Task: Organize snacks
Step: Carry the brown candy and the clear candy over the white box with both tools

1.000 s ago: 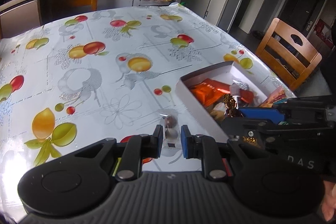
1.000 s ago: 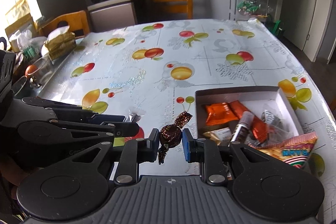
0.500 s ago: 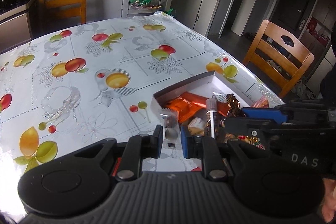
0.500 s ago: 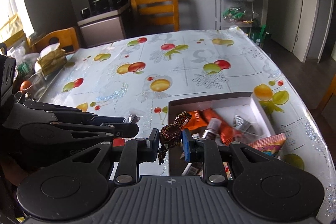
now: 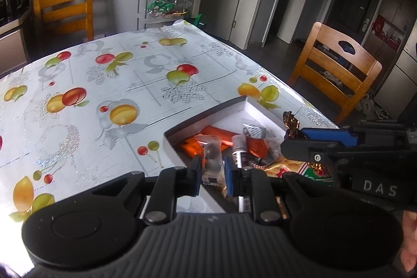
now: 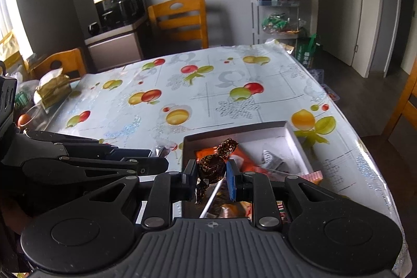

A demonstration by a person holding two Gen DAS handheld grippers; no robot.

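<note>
A white open box [image 5: 247, 106] [image 6: 294, 134] sits near the table's front right and holds orange packets [image 5: 221, 133], a small tube [image 5: 238, 147] and other wrapped snacks. My left gripper [image 5: 212, 173] is shut on a clear-wrapped candy [image 5: 211, 163], held over the box's near left corner. My right gripper [image 6: 211, 171] is shut on a brown foil-wrapped chocolate [image 6: 212, 166], held above the box; that chocolate's twisted end [image 5: 290, 121] shows in the left wrist view.
The table wears a fruit-print oilcloth [image 5: 117, 85]. Wooden chairs stand at the far end [image 6: 179, 20] and at the right [image 5: 338, 67]. A wire rack with bags [image 6: 276, 9] stands behind. Packets and a cup lie at the table's left edge [image 6: 49, 90].
Both grippers have moved forward and right with their candies, from beside the box to over it. Both stay shut on what they hold.
</note>
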